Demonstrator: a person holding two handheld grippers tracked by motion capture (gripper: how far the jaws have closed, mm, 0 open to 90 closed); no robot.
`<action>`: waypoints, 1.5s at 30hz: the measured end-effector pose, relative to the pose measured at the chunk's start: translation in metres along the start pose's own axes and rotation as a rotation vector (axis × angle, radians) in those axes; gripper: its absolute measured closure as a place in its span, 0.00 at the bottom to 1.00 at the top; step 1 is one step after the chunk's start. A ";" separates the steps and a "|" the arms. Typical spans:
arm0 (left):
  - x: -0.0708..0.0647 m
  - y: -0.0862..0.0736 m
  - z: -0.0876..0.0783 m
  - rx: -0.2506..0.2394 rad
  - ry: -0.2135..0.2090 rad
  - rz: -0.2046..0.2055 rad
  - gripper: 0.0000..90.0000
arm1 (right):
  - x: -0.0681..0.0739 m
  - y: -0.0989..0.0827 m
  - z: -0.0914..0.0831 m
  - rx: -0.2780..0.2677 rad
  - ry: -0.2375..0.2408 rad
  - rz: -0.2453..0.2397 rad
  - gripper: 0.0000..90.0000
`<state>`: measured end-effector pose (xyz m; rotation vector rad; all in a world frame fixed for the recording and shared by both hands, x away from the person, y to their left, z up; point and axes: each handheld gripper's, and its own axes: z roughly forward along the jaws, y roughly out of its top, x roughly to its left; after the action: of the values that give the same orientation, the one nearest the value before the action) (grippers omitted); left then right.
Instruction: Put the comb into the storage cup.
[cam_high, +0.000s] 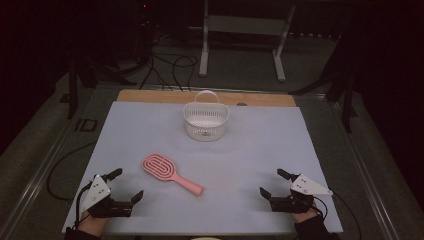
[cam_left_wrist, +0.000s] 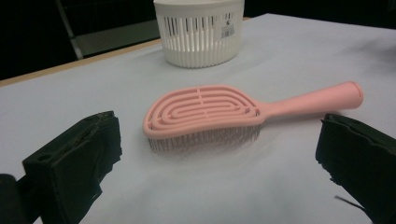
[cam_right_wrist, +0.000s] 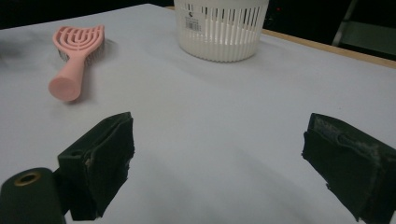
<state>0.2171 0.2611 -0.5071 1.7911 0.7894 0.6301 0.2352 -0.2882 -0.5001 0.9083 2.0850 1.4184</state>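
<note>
High view: a pink hairbrush lies bristles-down on the white tabletop, left of centre, its handle pointing toward the person's side and to the right. Beyond it, near the far edge, stands a white slatted basket with its handle upright, well apart from the brush. The left gripper rests at the near left corner, jaws spread wide and empty, just short of the brush head. The right gripper sits at the near right, jaws likewise released, holding nothing.
</note>
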 end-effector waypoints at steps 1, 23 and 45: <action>0.000 0.000 0.000 -0.003 -0.003 -0.006 0.00 | 0.000 0.000 0.000 0.001 -0.002 -0.002 0.10; 0.001 0.004 0.001 0.007 -0.008 -0.033 0.00 | -0.001 0.001 -0.001 -0.009 -0.011 0.011 0.10; -0.001 0.052 -0.002 0.004 -0.030 -0.019 0.00 | 0.002 0.002 -0.002 -0.009 -0.015 0.015 0.10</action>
<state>0.2265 0.2483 -0.4580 1.7904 0.7870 0.5886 0.2334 -0.2873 -0.4973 0.9299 2.0630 1.4234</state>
